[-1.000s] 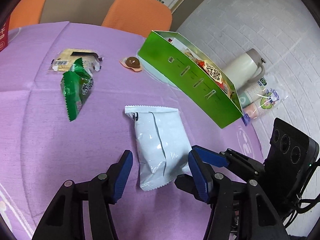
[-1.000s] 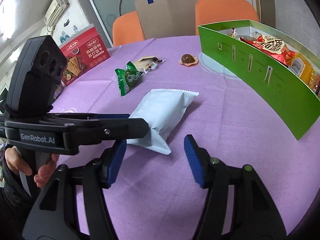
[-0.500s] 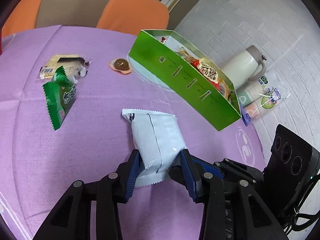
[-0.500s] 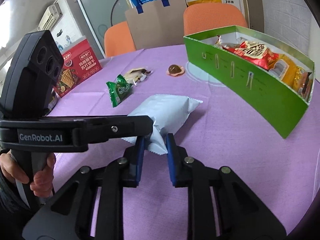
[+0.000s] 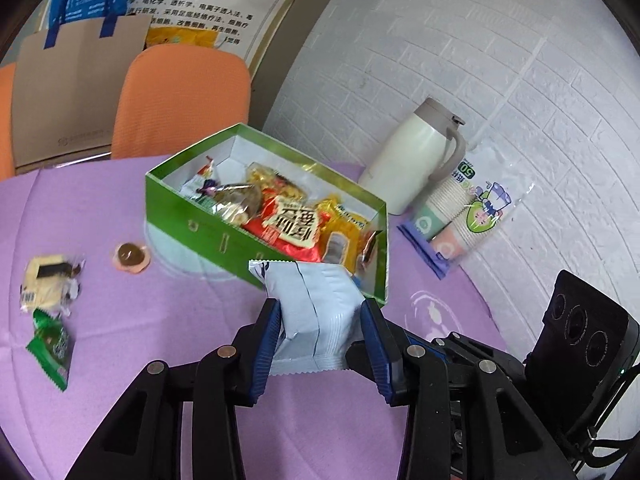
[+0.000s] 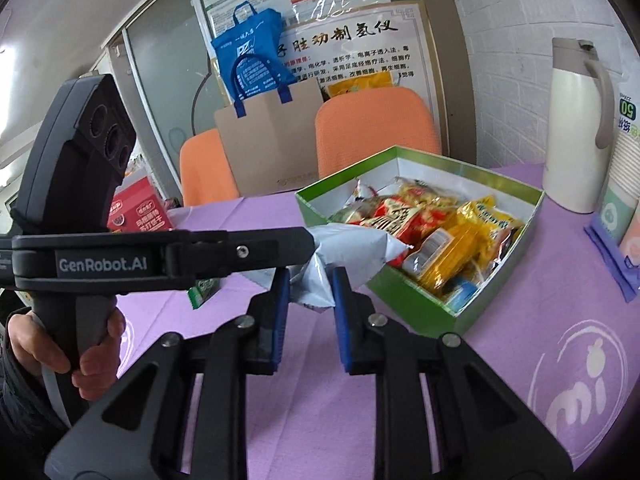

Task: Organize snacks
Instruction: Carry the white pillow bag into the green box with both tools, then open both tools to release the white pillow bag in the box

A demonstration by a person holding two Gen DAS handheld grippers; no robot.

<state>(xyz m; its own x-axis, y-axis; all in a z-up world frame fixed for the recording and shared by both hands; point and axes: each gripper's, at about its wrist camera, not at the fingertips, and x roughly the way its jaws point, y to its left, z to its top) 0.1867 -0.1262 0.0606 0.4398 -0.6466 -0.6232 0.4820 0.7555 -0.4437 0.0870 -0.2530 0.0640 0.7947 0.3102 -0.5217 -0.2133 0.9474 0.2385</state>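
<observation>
Lifted off the purple tablecloth (image 5: 120, 312) since 1 second ago, our white packet (image 5: 316, 312) now hangs before the green box (image 5: 224, 240).
Left wrist: our left gripper (image 5: 320, 344) clamps its near end, long axis pointing boxward. Right wrist: our right gripper (image 6: 307, 276) pinches its corner; box just ahead-right.

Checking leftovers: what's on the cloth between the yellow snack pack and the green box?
In the left wrist view, a small round brown candy lies between the yellow snack pack and the green box; otherwise bare purple cloth.
</observation>
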